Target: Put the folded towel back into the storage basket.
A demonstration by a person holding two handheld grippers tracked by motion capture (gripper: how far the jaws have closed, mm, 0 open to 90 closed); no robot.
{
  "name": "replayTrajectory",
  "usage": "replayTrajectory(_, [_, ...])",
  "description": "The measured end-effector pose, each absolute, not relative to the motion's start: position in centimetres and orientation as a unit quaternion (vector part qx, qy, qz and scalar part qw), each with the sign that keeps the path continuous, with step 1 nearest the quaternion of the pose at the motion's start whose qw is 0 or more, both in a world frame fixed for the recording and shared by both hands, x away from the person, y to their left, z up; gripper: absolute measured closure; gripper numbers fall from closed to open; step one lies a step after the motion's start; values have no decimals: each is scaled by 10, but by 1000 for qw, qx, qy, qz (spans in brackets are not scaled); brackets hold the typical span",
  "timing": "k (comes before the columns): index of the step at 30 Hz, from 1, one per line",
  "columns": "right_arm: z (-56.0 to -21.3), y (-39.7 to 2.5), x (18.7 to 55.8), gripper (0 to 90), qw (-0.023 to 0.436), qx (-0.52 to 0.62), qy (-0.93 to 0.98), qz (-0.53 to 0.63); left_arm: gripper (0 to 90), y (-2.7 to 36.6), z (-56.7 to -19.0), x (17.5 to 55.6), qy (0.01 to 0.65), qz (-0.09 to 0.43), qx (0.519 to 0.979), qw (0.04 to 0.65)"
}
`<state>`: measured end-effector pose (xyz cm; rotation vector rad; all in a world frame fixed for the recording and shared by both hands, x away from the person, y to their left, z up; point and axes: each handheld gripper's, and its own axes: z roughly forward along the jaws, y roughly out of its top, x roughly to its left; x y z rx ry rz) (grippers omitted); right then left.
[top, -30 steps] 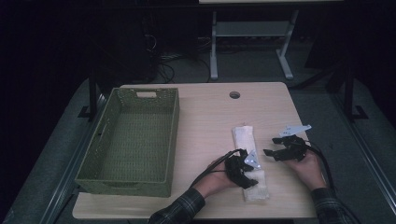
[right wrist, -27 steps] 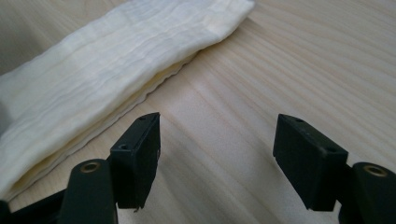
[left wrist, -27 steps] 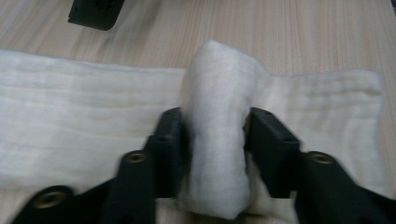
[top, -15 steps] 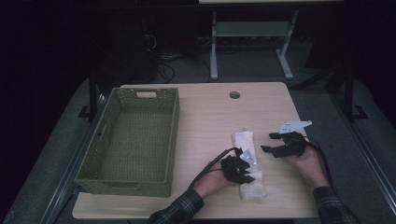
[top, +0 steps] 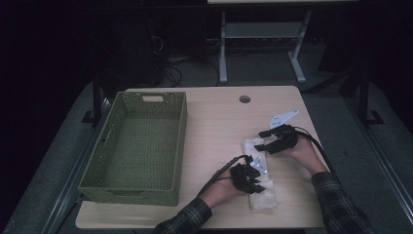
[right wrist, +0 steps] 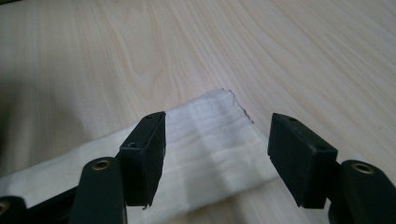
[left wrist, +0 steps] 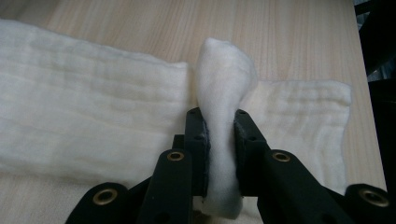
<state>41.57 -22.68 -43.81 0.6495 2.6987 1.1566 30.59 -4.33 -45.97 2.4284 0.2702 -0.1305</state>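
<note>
Left to right: woven basket [top: 139,146] sits left of frame, your left tongs [top: 249,179] pinch a raised fold of the white cloth [top: 260,192] lying lower centre-right on the desk [top: 214,122], right tongs [top: 272,141] gape wide over its far end—lifting one-sided risks unfolding it.

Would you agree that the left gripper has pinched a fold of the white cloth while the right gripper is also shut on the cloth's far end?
Not quite. The left gripper is indeed shut on a pinched fold of the white cloth, but the right gripper is open: the right gripper view shows its jaws standing wide apart over the cloth's end, not closed on it.
</note>
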Motion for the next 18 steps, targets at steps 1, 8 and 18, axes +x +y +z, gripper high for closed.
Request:
replayTrajectory(1, [-438,-227,416,369,67,215,895,384,781,-43,-460,306,104,-50,933,340])
replayTrajectory(8, [-446,-215,431,380,53,196,911,359,781,-43,-460,306,106,-50,933,341])
replayTrajectory(18, [-460,-213,441,403,34,185,918,348,780,-42,-461,306,107,-51,931,344])
